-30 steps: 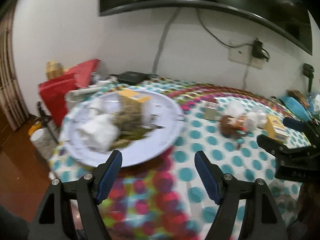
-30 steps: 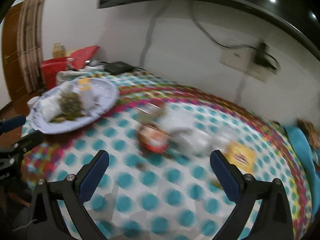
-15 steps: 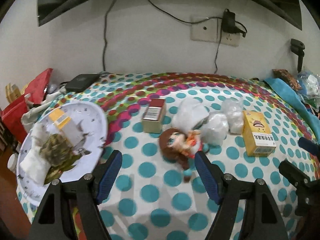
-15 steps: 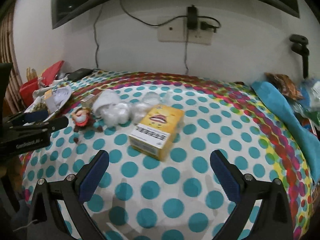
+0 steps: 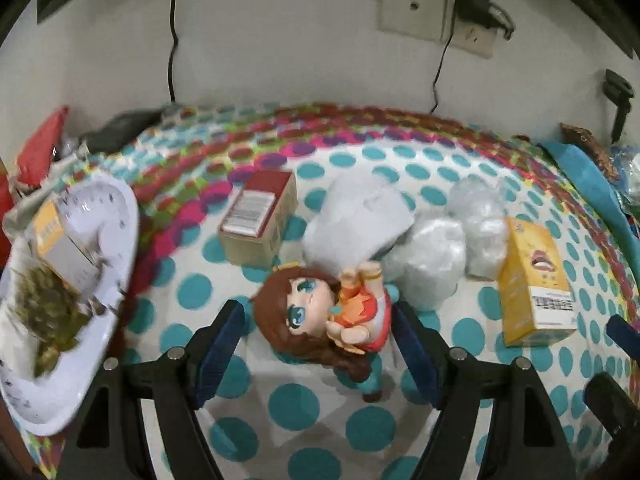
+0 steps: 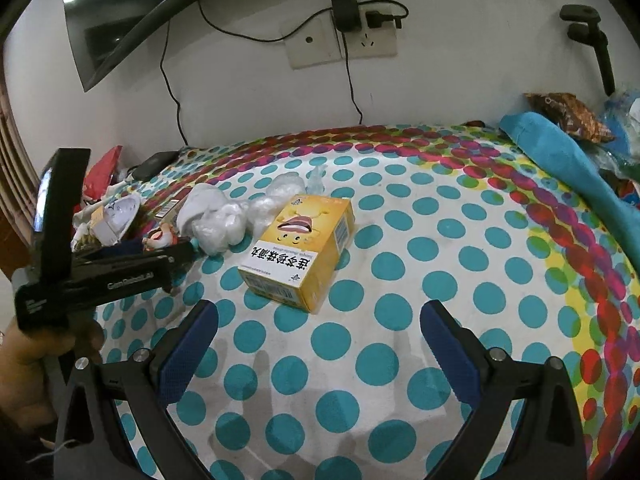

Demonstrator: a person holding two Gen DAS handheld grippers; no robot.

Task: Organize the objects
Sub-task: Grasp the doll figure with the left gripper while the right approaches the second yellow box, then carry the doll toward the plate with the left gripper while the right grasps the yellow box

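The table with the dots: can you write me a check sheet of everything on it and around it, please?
Surface: tablecloth with teal dots and a rainbow border.
Job's things: doll lying down; yellow box lying flat; red-topped box; white plate holding a small box and dried green stuff.
Clutter: white cloth and clear plastic bags between the boxes; blue cloth and snack bag at the right edge.
Grippers: left gripper open, either side of the doll, pads not pressing it; right gripper open, nothing between its fingers.
Cables: black cords from the wall socket.
Surroundings: white wall, dark screen above.
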